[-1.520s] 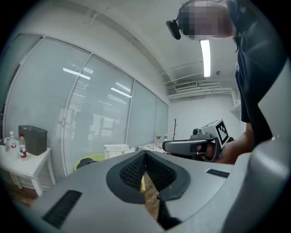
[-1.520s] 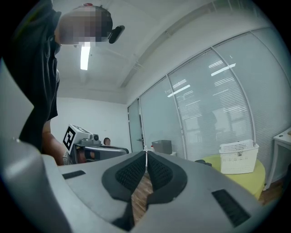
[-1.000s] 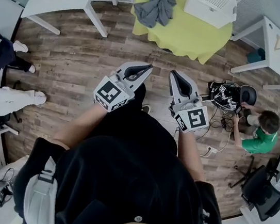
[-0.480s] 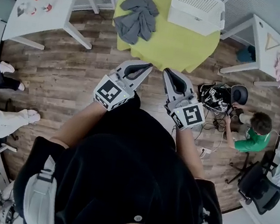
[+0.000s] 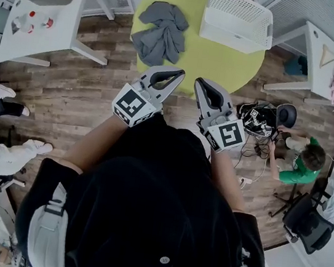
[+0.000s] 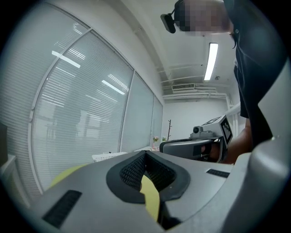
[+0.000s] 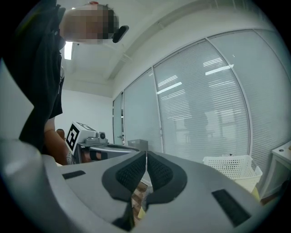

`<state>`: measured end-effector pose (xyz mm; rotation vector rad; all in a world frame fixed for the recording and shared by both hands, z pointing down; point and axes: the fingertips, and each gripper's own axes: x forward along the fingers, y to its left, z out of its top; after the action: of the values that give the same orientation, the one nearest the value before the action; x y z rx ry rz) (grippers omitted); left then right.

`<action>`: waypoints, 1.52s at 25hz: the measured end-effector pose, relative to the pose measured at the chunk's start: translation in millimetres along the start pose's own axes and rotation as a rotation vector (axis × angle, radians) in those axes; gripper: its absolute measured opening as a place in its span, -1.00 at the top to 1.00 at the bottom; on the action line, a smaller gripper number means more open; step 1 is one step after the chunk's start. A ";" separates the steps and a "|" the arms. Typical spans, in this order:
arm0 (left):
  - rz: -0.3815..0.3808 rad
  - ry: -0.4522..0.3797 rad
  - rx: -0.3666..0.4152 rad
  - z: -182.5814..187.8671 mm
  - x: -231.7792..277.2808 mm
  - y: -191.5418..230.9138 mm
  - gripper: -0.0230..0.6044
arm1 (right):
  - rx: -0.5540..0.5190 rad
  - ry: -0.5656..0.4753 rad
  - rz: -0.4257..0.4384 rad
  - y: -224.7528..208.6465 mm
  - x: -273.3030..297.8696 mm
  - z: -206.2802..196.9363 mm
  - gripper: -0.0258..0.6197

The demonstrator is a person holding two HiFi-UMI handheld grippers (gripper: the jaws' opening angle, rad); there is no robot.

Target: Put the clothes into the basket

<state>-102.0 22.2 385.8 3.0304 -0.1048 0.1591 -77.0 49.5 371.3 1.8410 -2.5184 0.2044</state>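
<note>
Head view crops the table's [image 5: 217, 66] far edge; left tongs [image 5: 180, 72], right tongs [image 5: 198, 81] closed, empty.

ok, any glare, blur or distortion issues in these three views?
Head view: heavy fisheye, floor planks bow, but evenly lit and sharp. Left gripper view: ceiling lamp blown out, lamp reflections streak the glass wall, dark vignette. Right gripper view: same vignette and streaks, basket readable.

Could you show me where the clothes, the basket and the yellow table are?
clothes [image 5: 162, 32], head view, middle of the grey heap.
basket [image 5: 231, 38], head view, its near wall.
table [image 5: 210, 60], head view, bare yellow top.
</note>
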 end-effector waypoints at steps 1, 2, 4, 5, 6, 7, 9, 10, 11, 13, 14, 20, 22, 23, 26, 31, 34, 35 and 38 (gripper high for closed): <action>-0.002 0.002 -0.002 -0.7 4.6 7.4 0.93 | 0.002 0.007 -0.003 -5.8 5.7 -1.6 0.83; -0.001 0.003 -0.006 -1.1 8.5 14.1 0.93 | 0.003 0.012 -0.006 -10.9 10.8 -3.1 0.83; 0.004 0.004 -0.019 -1.7 13.7 23.9 0.93 | 0.004 0.012 -0.004 -19.0 18.4 -3.8 0.83; 0.008 0.005 -0.024 -2.0 16.4 27.7 0.93 | 0.005 0.012 -0.002 -23.4 21.3 -4.0 0.83; 0.013 0.007 -0.026 -2.7 19.9 31.4 0.93 | 0.007 0.013 0.000 -28.8 24.1 -4.5 0.83; 0.019 0.011 -0.028 -3.8 24.1 34.9 0.93 | 0.008 0.015 0.004 -35.1 26.6 -5.2 0.83; 0.035 0.019 -0.032 -6.0 33.8 40.9 0.93 | 0.010 0.019 0.016 -48.8 31.0 -6.2 0.83; 0.046 0.021 -0.033 -5.9 38.9 44.1 0.93 | 0.008 0.021 0.027 -55.6 33.5 -5.8 0.83; 0.060 0.021 -0.034 -4.8 44.0 47.5 0.93 | 0.003 0.021 0.041 -62.2 36.2 -4.8 0.83; 0.094 0.017 -0.034 -0.8 54.0 54.0 0.93 | -0.009 0.020 0.076 -74.4 41.4 -1.2 0.83; 0.113 0.015 -0.034 1.2 59.3 57.1 0.93 | -0.015 0.018 0.095 -80.6 43.6 1.0 0.83; 0.231 0.011 -0.039 10.8 96.7 71.3 0.93 | -0.036 0.020 0.213 -125.3 55.3 11.0 0.83; 0.271 0.019 -0.041 9.4 108.6 76.5 0.93 | -0.037 0.027 0.250 -138.8 59.6 9.8 0.83; 0.293 0.021 -0.045 8.0 114.2 79.9 0.93 | -0.036 0.031 0.267 -145.0 61.6 8.4 0.83; 0.349 0.002 -0.066 9.4 132.6 91.2 0.93 | -0.038 0.035 0.308 -163.7 68.0 6.3 0.83; 0.438 0.015 -0.068 6.8 148.3 100.7 0.93 | -0.021 0.043 0.359 -184.1 73.7 -1.8 0.83; 0.502 0.039 -0.067 0.7 154.1 109.1 0.93 | -0.014 0.050 0.376 -195.1 79.3 -8.9 0.83; 0.522 0.047 -0.067 -1.7 154.7 112.5 0.93 | -0.011 0.050 0.377 -197.5 81.9 -10.7 0.83; 0.579 0.081 -0.070 -12.0 151.5 125.0 0.93 | 0.006 0.047 0.377 -199.1 92.5 -16.9 0.83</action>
<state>37.8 -110.1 426.7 2.8261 -0.9532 0.3116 82.7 -95.5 415.5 1.3279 -2.8083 0.2546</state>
